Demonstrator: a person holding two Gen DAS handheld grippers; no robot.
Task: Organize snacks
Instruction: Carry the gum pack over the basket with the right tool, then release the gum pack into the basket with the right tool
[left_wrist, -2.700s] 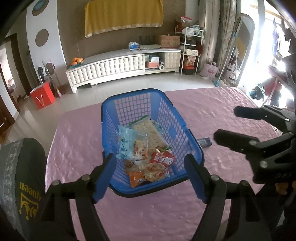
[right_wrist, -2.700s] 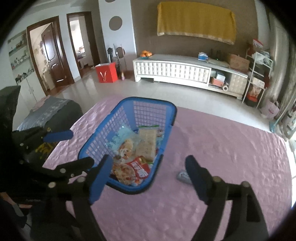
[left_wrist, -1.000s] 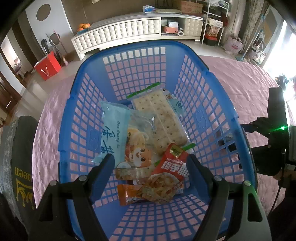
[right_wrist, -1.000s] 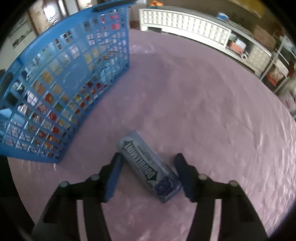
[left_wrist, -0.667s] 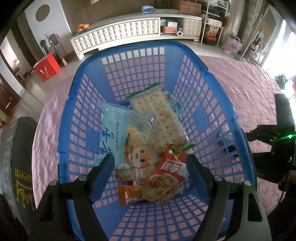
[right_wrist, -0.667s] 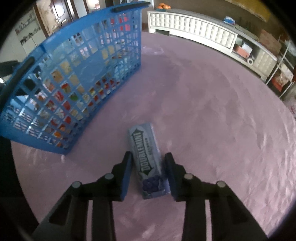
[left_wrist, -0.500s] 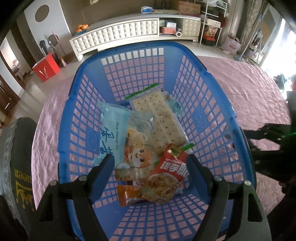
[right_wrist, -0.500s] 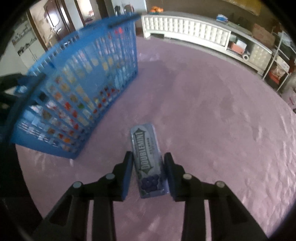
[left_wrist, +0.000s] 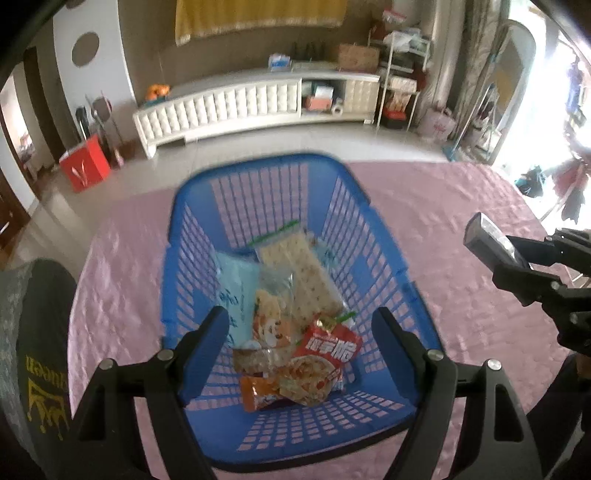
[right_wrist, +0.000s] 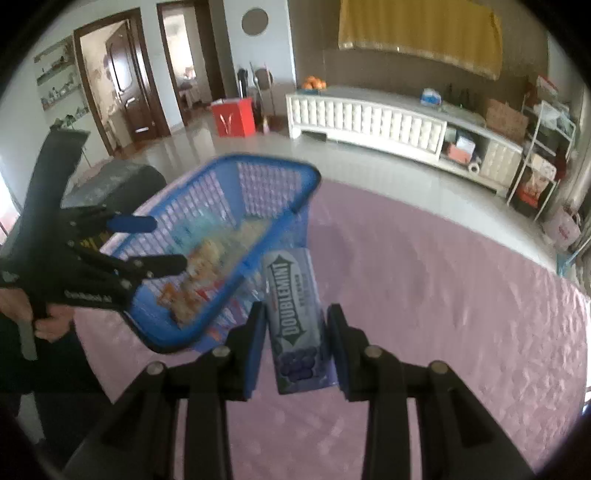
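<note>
Doublemint gum pack (right_wrist: 295, 321) lifted off table beside blue basket (left_wrist: 207, 206) holding snack packets (left_wrist: 295, 332)

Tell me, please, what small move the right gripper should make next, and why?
Probably carry the gum pack sideways over the blue basket before releasing. The right gripper is shut on the pack and holds it above the pink tablecloth, beside the basket, not over it. The other snacks already lie inside, and the left gripper hangs open and empty above them.
</note>
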